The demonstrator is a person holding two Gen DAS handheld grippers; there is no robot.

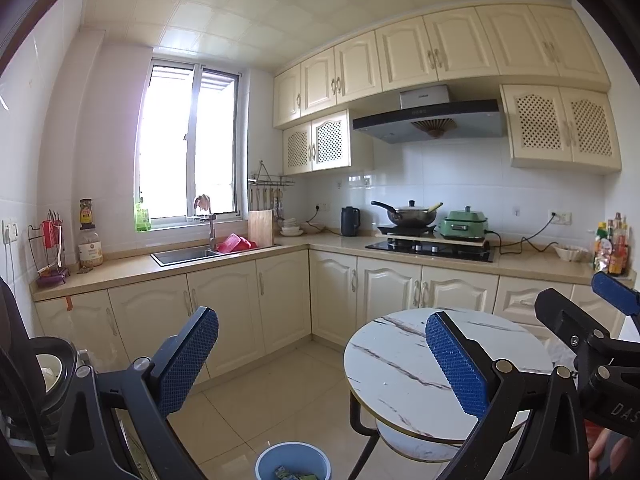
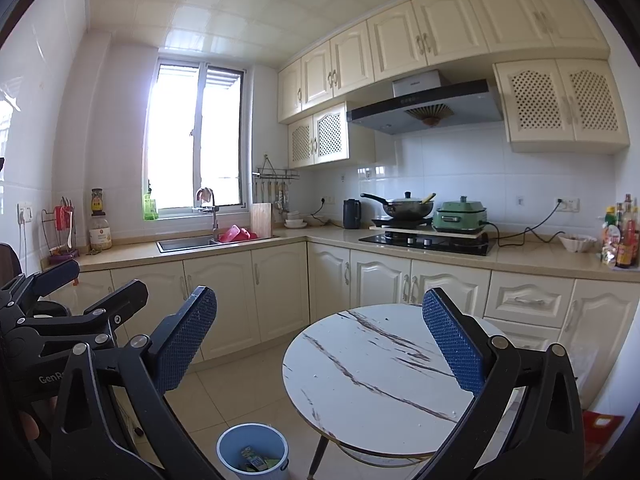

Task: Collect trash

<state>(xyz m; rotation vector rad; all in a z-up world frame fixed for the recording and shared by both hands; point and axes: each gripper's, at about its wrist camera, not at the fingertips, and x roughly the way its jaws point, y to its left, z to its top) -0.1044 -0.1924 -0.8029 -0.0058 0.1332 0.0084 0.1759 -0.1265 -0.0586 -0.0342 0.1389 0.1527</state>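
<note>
Below both of my grippers sits one round marble-patterned table (image 2: 372,364), its top bare apart from a few tiny specks, and beside it on the tiled floor stands one blue bin (image 2: 253,452). Inside that bin I can see a couple of green-printed wrappers (image 2: 252,458), which is the only trash I can find. My left gripper (image 1: 322,360) has its two blue-padded fingers spread wide with nothing between them, and my right gripper (image 2: 320,340) is spread the same way, also empty. Both hang in the air above the floor and table edge, touching neither. Each camera catches the other gripper at its margin. Farther back, one L-shaped counter (image 2: 540,258) runs around the corner, carrying one sink (image 2: 186,243), one black kettle (image 2: 351,214), one wok (image 2: 406,206) on the hob and one green cooker (image 2: 460,214) next to it. At the right end I count one white bowl (image 2: 577,242) near a cluster of sauce bottles (image 2: 622,236), too crowded to count.
</note>
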